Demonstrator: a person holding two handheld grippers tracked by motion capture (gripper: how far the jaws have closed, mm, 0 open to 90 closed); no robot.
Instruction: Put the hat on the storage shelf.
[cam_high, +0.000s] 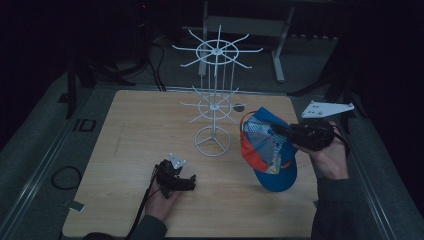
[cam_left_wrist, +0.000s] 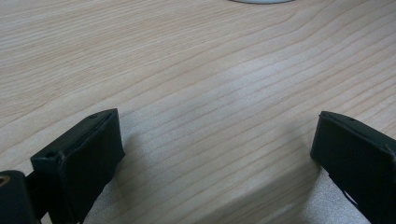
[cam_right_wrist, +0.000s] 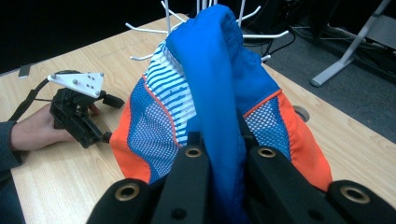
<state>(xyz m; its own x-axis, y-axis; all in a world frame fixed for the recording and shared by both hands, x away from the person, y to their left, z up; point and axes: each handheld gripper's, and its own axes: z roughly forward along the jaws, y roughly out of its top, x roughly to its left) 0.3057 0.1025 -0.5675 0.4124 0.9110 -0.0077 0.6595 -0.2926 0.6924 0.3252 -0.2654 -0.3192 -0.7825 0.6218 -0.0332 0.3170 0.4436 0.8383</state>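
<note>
Gripping a blue cap (cam_high: 267, 150) by its fabric, the right claw (cam_high: 285, 132) holds it above the tabletop (cam_high: 130, 130), just right of the white wire rack (cam_high: 215, 90). Left claw (cam_high: 186, 183) rests open, empty, farther off.

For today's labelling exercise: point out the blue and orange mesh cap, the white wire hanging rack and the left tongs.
blue and orange mesh cap (cam_high: 272, 150), high view, on its crown.
white wire hanging rack (cam_high: 212, 141), high view, on its ring base.
left tongs (cam_high: 186, 183), high view, between the tips.
</note>
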